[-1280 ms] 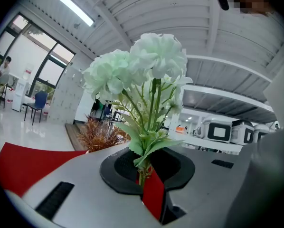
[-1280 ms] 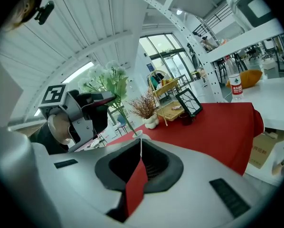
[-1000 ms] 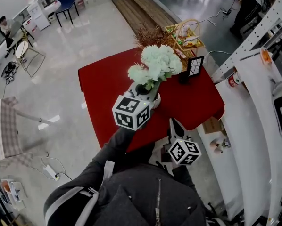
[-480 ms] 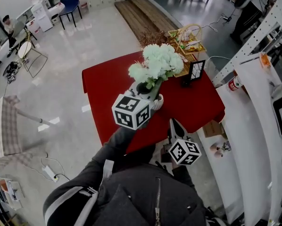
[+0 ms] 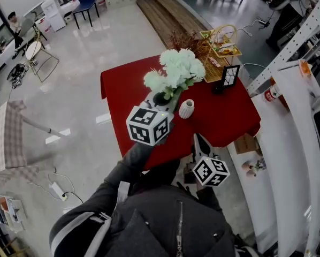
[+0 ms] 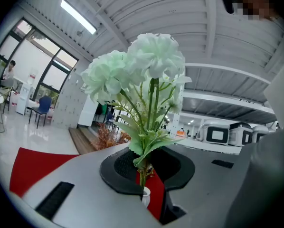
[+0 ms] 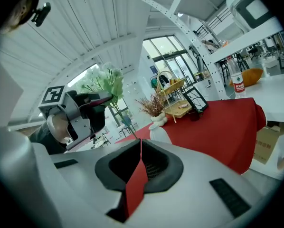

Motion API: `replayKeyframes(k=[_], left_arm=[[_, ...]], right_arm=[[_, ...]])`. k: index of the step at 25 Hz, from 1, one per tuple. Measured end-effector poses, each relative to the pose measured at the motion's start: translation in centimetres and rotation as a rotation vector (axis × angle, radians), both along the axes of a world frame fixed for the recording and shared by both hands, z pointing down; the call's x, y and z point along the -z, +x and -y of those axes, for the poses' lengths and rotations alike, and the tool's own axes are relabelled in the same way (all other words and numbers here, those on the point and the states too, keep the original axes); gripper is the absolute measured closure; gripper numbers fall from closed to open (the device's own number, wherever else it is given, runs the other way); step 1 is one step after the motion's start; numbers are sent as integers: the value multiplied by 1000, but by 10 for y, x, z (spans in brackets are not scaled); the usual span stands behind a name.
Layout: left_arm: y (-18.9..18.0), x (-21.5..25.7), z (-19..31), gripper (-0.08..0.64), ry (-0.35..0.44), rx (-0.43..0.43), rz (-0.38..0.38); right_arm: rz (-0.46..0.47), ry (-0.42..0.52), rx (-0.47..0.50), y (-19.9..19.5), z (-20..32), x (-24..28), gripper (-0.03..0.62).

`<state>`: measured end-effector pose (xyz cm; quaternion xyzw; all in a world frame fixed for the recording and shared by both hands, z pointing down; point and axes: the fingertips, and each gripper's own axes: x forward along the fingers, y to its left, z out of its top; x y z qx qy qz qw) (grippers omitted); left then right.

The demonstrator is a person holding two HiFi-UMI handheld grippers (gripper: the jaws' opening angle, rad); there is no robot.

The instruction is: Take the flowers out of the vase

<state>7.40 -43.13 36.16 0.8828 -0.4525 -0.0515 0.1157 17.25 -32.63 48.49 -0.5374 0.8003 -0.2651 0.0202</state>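
A bunch of pale green flowers [image 5: 176, 68] is held by its stems in my left gripper [image 5: 163, 101], which is shut on them and points level. The small white ribbed vase [image 5: 186, 108] stands on the red table [image 5: 128, 84], just right of that gripper and free of the stems. In the left gripper view the stems [image 6: 143, 170] are pinched between the pads, with the blooms [image 6: 151, 63] above. My right gripper [image 5: 198, 141] hangs near the table's front edge, shut and holding nothing. Its view shows the vase [image 7: 159, 133] and the left gripper [image 7: 80, 113].
At the table's back right are a yellow basket tray [image 5: 221, 42], a dried brown plant [image 5: 184, 39] and a black picture frame [image 5: 228, 76]. White shelving [image 5: 288, 116] with a red can [image 5: 271, 93] runs along the right. Shiny floor lies to the left.
My left gripper has drawn the flowers leftward off the vase. The vase, earlier half hidden beside the gripper, now stands apart to its right.
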Motion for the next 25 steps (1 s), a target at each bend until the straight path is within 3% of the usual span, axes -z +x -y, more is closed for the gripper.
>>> replayKeyframes(k=[14, 25], left_arm=[[-31, -78, -58, 499, -106, 18, 81], [-34, -119, -96, 499, -165, 11, 97]], right_arm=[[-3, -32, -3, -20, -54, -19, 580], [-16, -34, -7, -24, -84, -25, 581]])
